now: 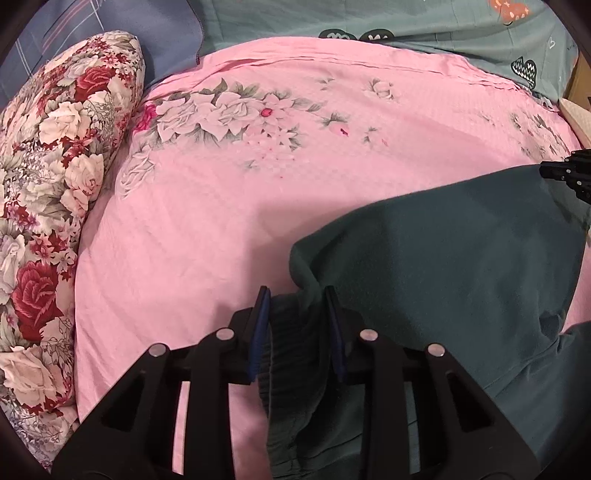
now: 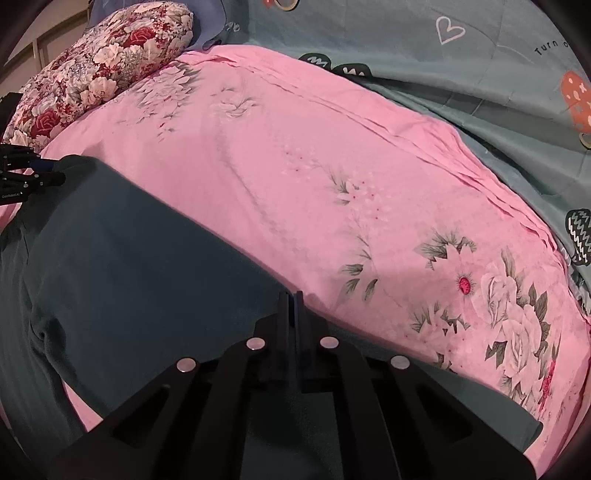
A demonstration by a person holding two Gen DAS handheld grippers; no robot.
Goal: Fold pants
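Covering the work surface is a pink sheet (image 1: 229, 221) with a woven check texture and pale flower prints; it is stretched fairly flat, with a few long creases seen toward its far edge. Beyond that edge a grey-green bedcover (image 2: 480, 85) with heart and mushroom prints is seen, and a blue checked fabric (image 1: 74, 33) is visible at the far left corner. A rolled floral pillow (image 1: 48, 192) in red and cream is laid along the left side of the sheet, touching it. At the far right of the left wrist view a pale wood-coloured edge is glimpsed, possibly furniture; it is too small to tell.

The pants (image 1: 443, 266), dark teal, are spread on the near part of the sheet, between the two tools. Nothing else is laid on them.

The left gripper (image 1: 299, 295) is pointed steeply down at the elasticated waistband end; gathered fabric is seen between its blue pads (image 1: 258, 332) and appears to be pinched, though contact on the right pad is not clearly shown. The right gripper (image 2: 291, 299) is seen with its jaws brought fully together at the pants' far edge, where cloth meets sheet; whether fabric is caught cannot be told.
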